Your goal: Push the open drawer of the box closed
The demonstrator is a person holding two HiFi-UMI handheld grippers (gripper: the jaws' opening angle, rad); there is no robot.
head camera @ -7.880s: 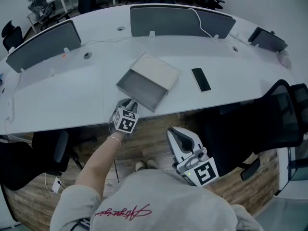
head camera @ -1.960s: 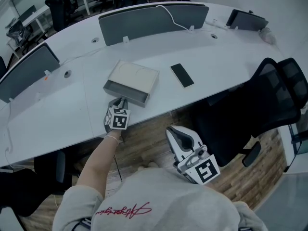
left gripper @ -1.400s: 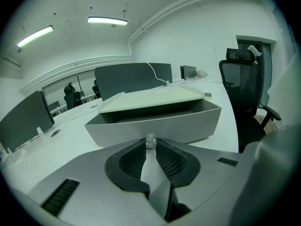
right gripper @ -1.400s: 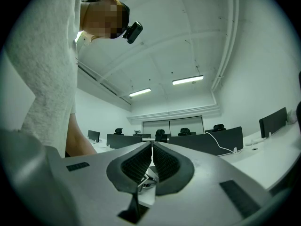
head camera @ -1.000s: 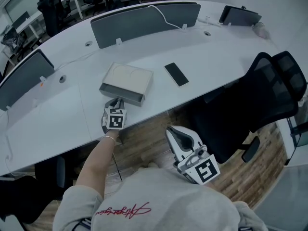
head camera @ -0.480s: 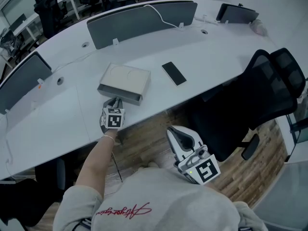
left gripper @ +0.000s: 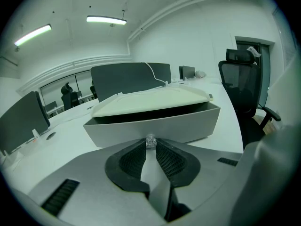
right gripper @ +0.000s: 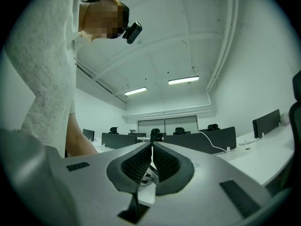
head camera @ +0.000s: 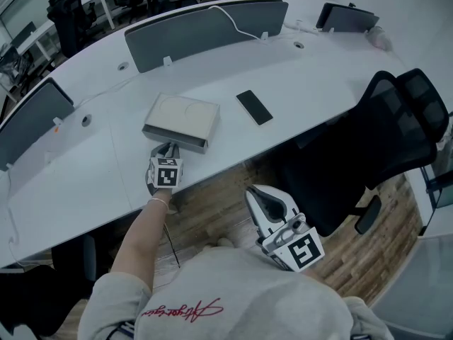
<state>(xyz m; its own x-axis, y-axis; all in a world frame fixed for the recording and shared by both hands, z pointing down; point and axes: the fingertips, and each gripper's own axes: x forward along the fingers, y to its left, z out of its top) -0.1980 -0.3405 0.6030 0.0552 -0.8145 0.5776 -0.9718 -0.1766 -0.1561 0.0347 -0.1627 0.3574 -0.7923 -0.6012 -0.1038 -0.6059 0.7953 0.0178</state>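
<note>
A cream-topped box (head camera: 182,115) lies on the white table (head camera: 318,69), its grey drawer (head camera: 177,141) sticking out only a little toward me. In the left gripper view the drawer front (left gripper: 188,124) fills the middle under the box top (left gripper: 150,98), with a dark slit between them. My left gripper (head camera: 168,149) is at the drawer front. Its jaws (left gripper: 150,142) are nearly together, pinching the small clear knob (left gripper: 150,140). My right gripper (head camera: 256,192) hangs by my body, off the table. It is shut (right gripper: 151,147) with nothing in it and points out level across the room.
A black phone (head camera: 253,108) lies right of the box. Grey divider screens (head camera: 205,23) stand along the table's far side, one with a white cable (head camera: 241,16) over it. A black office chair (head camera: 386,140) stands at the table's right, over wood flooring.
Since the earliest frame the drawer has slid most of the way into the box, my left gripper following it. Over the last second nothing has visibly moved.
</note>
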